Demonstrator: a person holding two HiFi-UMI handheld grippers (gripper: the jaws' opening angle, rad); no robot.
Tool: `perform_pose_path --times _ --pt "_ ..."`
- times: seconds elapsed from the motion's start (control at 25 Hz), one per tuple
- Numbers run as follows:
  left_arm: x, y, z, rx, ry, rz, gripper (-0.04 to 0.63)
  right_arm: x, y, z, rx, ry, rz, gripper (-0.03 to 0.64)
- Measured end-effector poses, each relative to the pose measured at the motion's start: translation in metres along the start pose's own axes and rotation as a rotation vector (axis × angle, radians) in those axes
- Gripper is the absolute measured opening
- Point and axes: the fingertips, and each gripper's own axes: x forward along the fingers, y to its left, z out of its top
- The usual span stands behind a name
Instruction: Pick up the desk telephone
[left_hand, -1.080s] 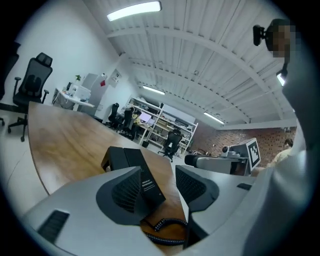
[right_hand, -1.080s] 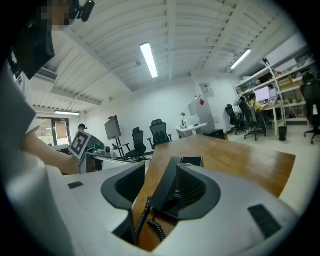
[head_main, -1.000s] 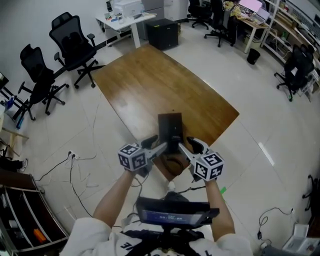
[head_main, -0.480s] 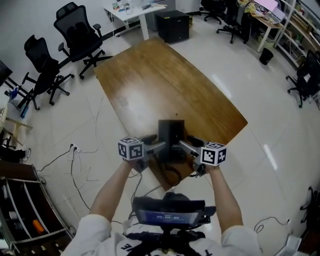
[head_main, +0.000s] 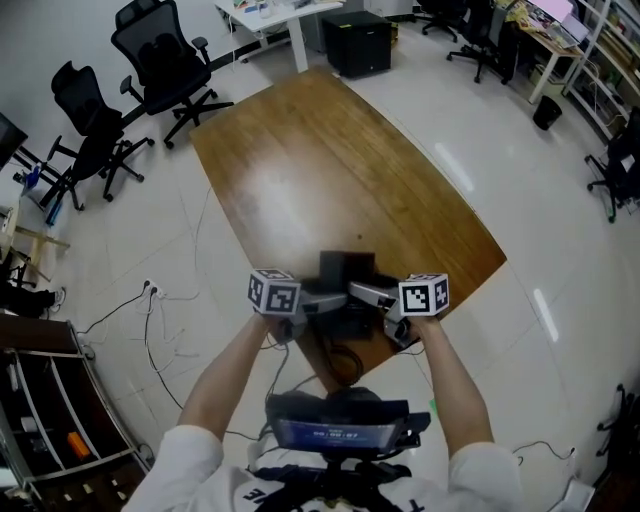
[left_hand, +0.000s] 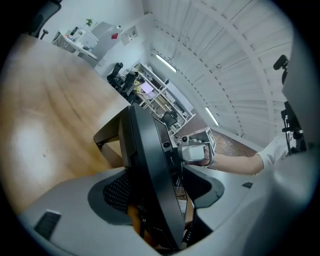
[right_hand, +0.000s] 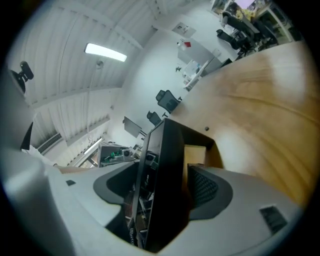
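The black desk telephone (head_main: 347, 270) stands near the front corner of the wooden table (head_main: 330, 160), its coiled cord (head_main: 345, 355) hanging over the edge. My left gripper (head_main: 325, 300) reaches in from the left and my right gripper (head_main: 368, 294) from the right. In the left gripper view the telephone (left_hand: 150, 165) stands edge-on between the jaws of the left gripper (left_hand: 159, 189), which are closing, with a gap on the right side. In the right gripper view the telephone (right_hand: 165, 170) sits between the jaws of the right gripper (right_hand: 162, 192), which are opening; the keypad side is apart from its pad.
Black office chairs (head_main: 160, 60) stand on the tiled floor to the left and behind the table. A black cabinet (head_main: 362, 40) and a white desk (head_main: 270, 10) are at the back. Cables (head_main: 160, 320) lie on the floor at left.
Both grippers have moved forward and down onto the telephone's two sides and rolled more level. Their jaws now stand wider. The telephone has stayed where it was on the table.
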Motion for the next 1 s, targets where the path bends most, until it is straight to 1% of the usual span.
perform_pose_path --times 0.08,0.12,0.16,0.2,0.4,0.52,0.72,0.84,1.0 --pt "0.0 0.003 -0.002 0.005 0.01 0.018 0.266 0.01 0.003 -0.004 -0.003 0.04 0.018 0.329" --pt "-0.001 0.006 -0.002 0.006 0.012 0.027 0.239 0.013 0.003 -0.004 0.0 0.047 0.017 0.301" --pt "-0.002 0.008 -0.002 0.005 0.011 0.033 0.228 0.015 0.001 -0.003 0.006 0.046 0.013 0.278" --pt "-0.002 0.009 -0.001 0.001 0.006 0.034 0.224 0.016 -0.001 -0.001 0.014 0.04 0.012 0.248" --pt "0.0 0.008 0.002 -0.044 -0.059 0.035 0.211 0.008 -0.002 0.003 0.019 -0.029 0.024 0.233" --pt "-0.004 0.006 0.002 -0.049 -0.093 0.043 0.208 0.008 0.002 0.004 0.015 -0.067 0.028 0.229" --pt "-0.012 -0.006 0.008 0.012 -0.092 0.048 0.206 0.006 0.017 0.007 -0.063 -0.061 0.021 0.228" --pt "-0.017 -0.016 0.011 0.048 -0.102 0.042 0.204 0.003 0.022 0.003 -0.079 -0.061 0.014 0.227" --pt "-0.027 -0.033 0.015 0.094 -0.123 0.028 0.202 -0.003 0.042 0.006 -0.136 -0.075 -0.001 0.227"
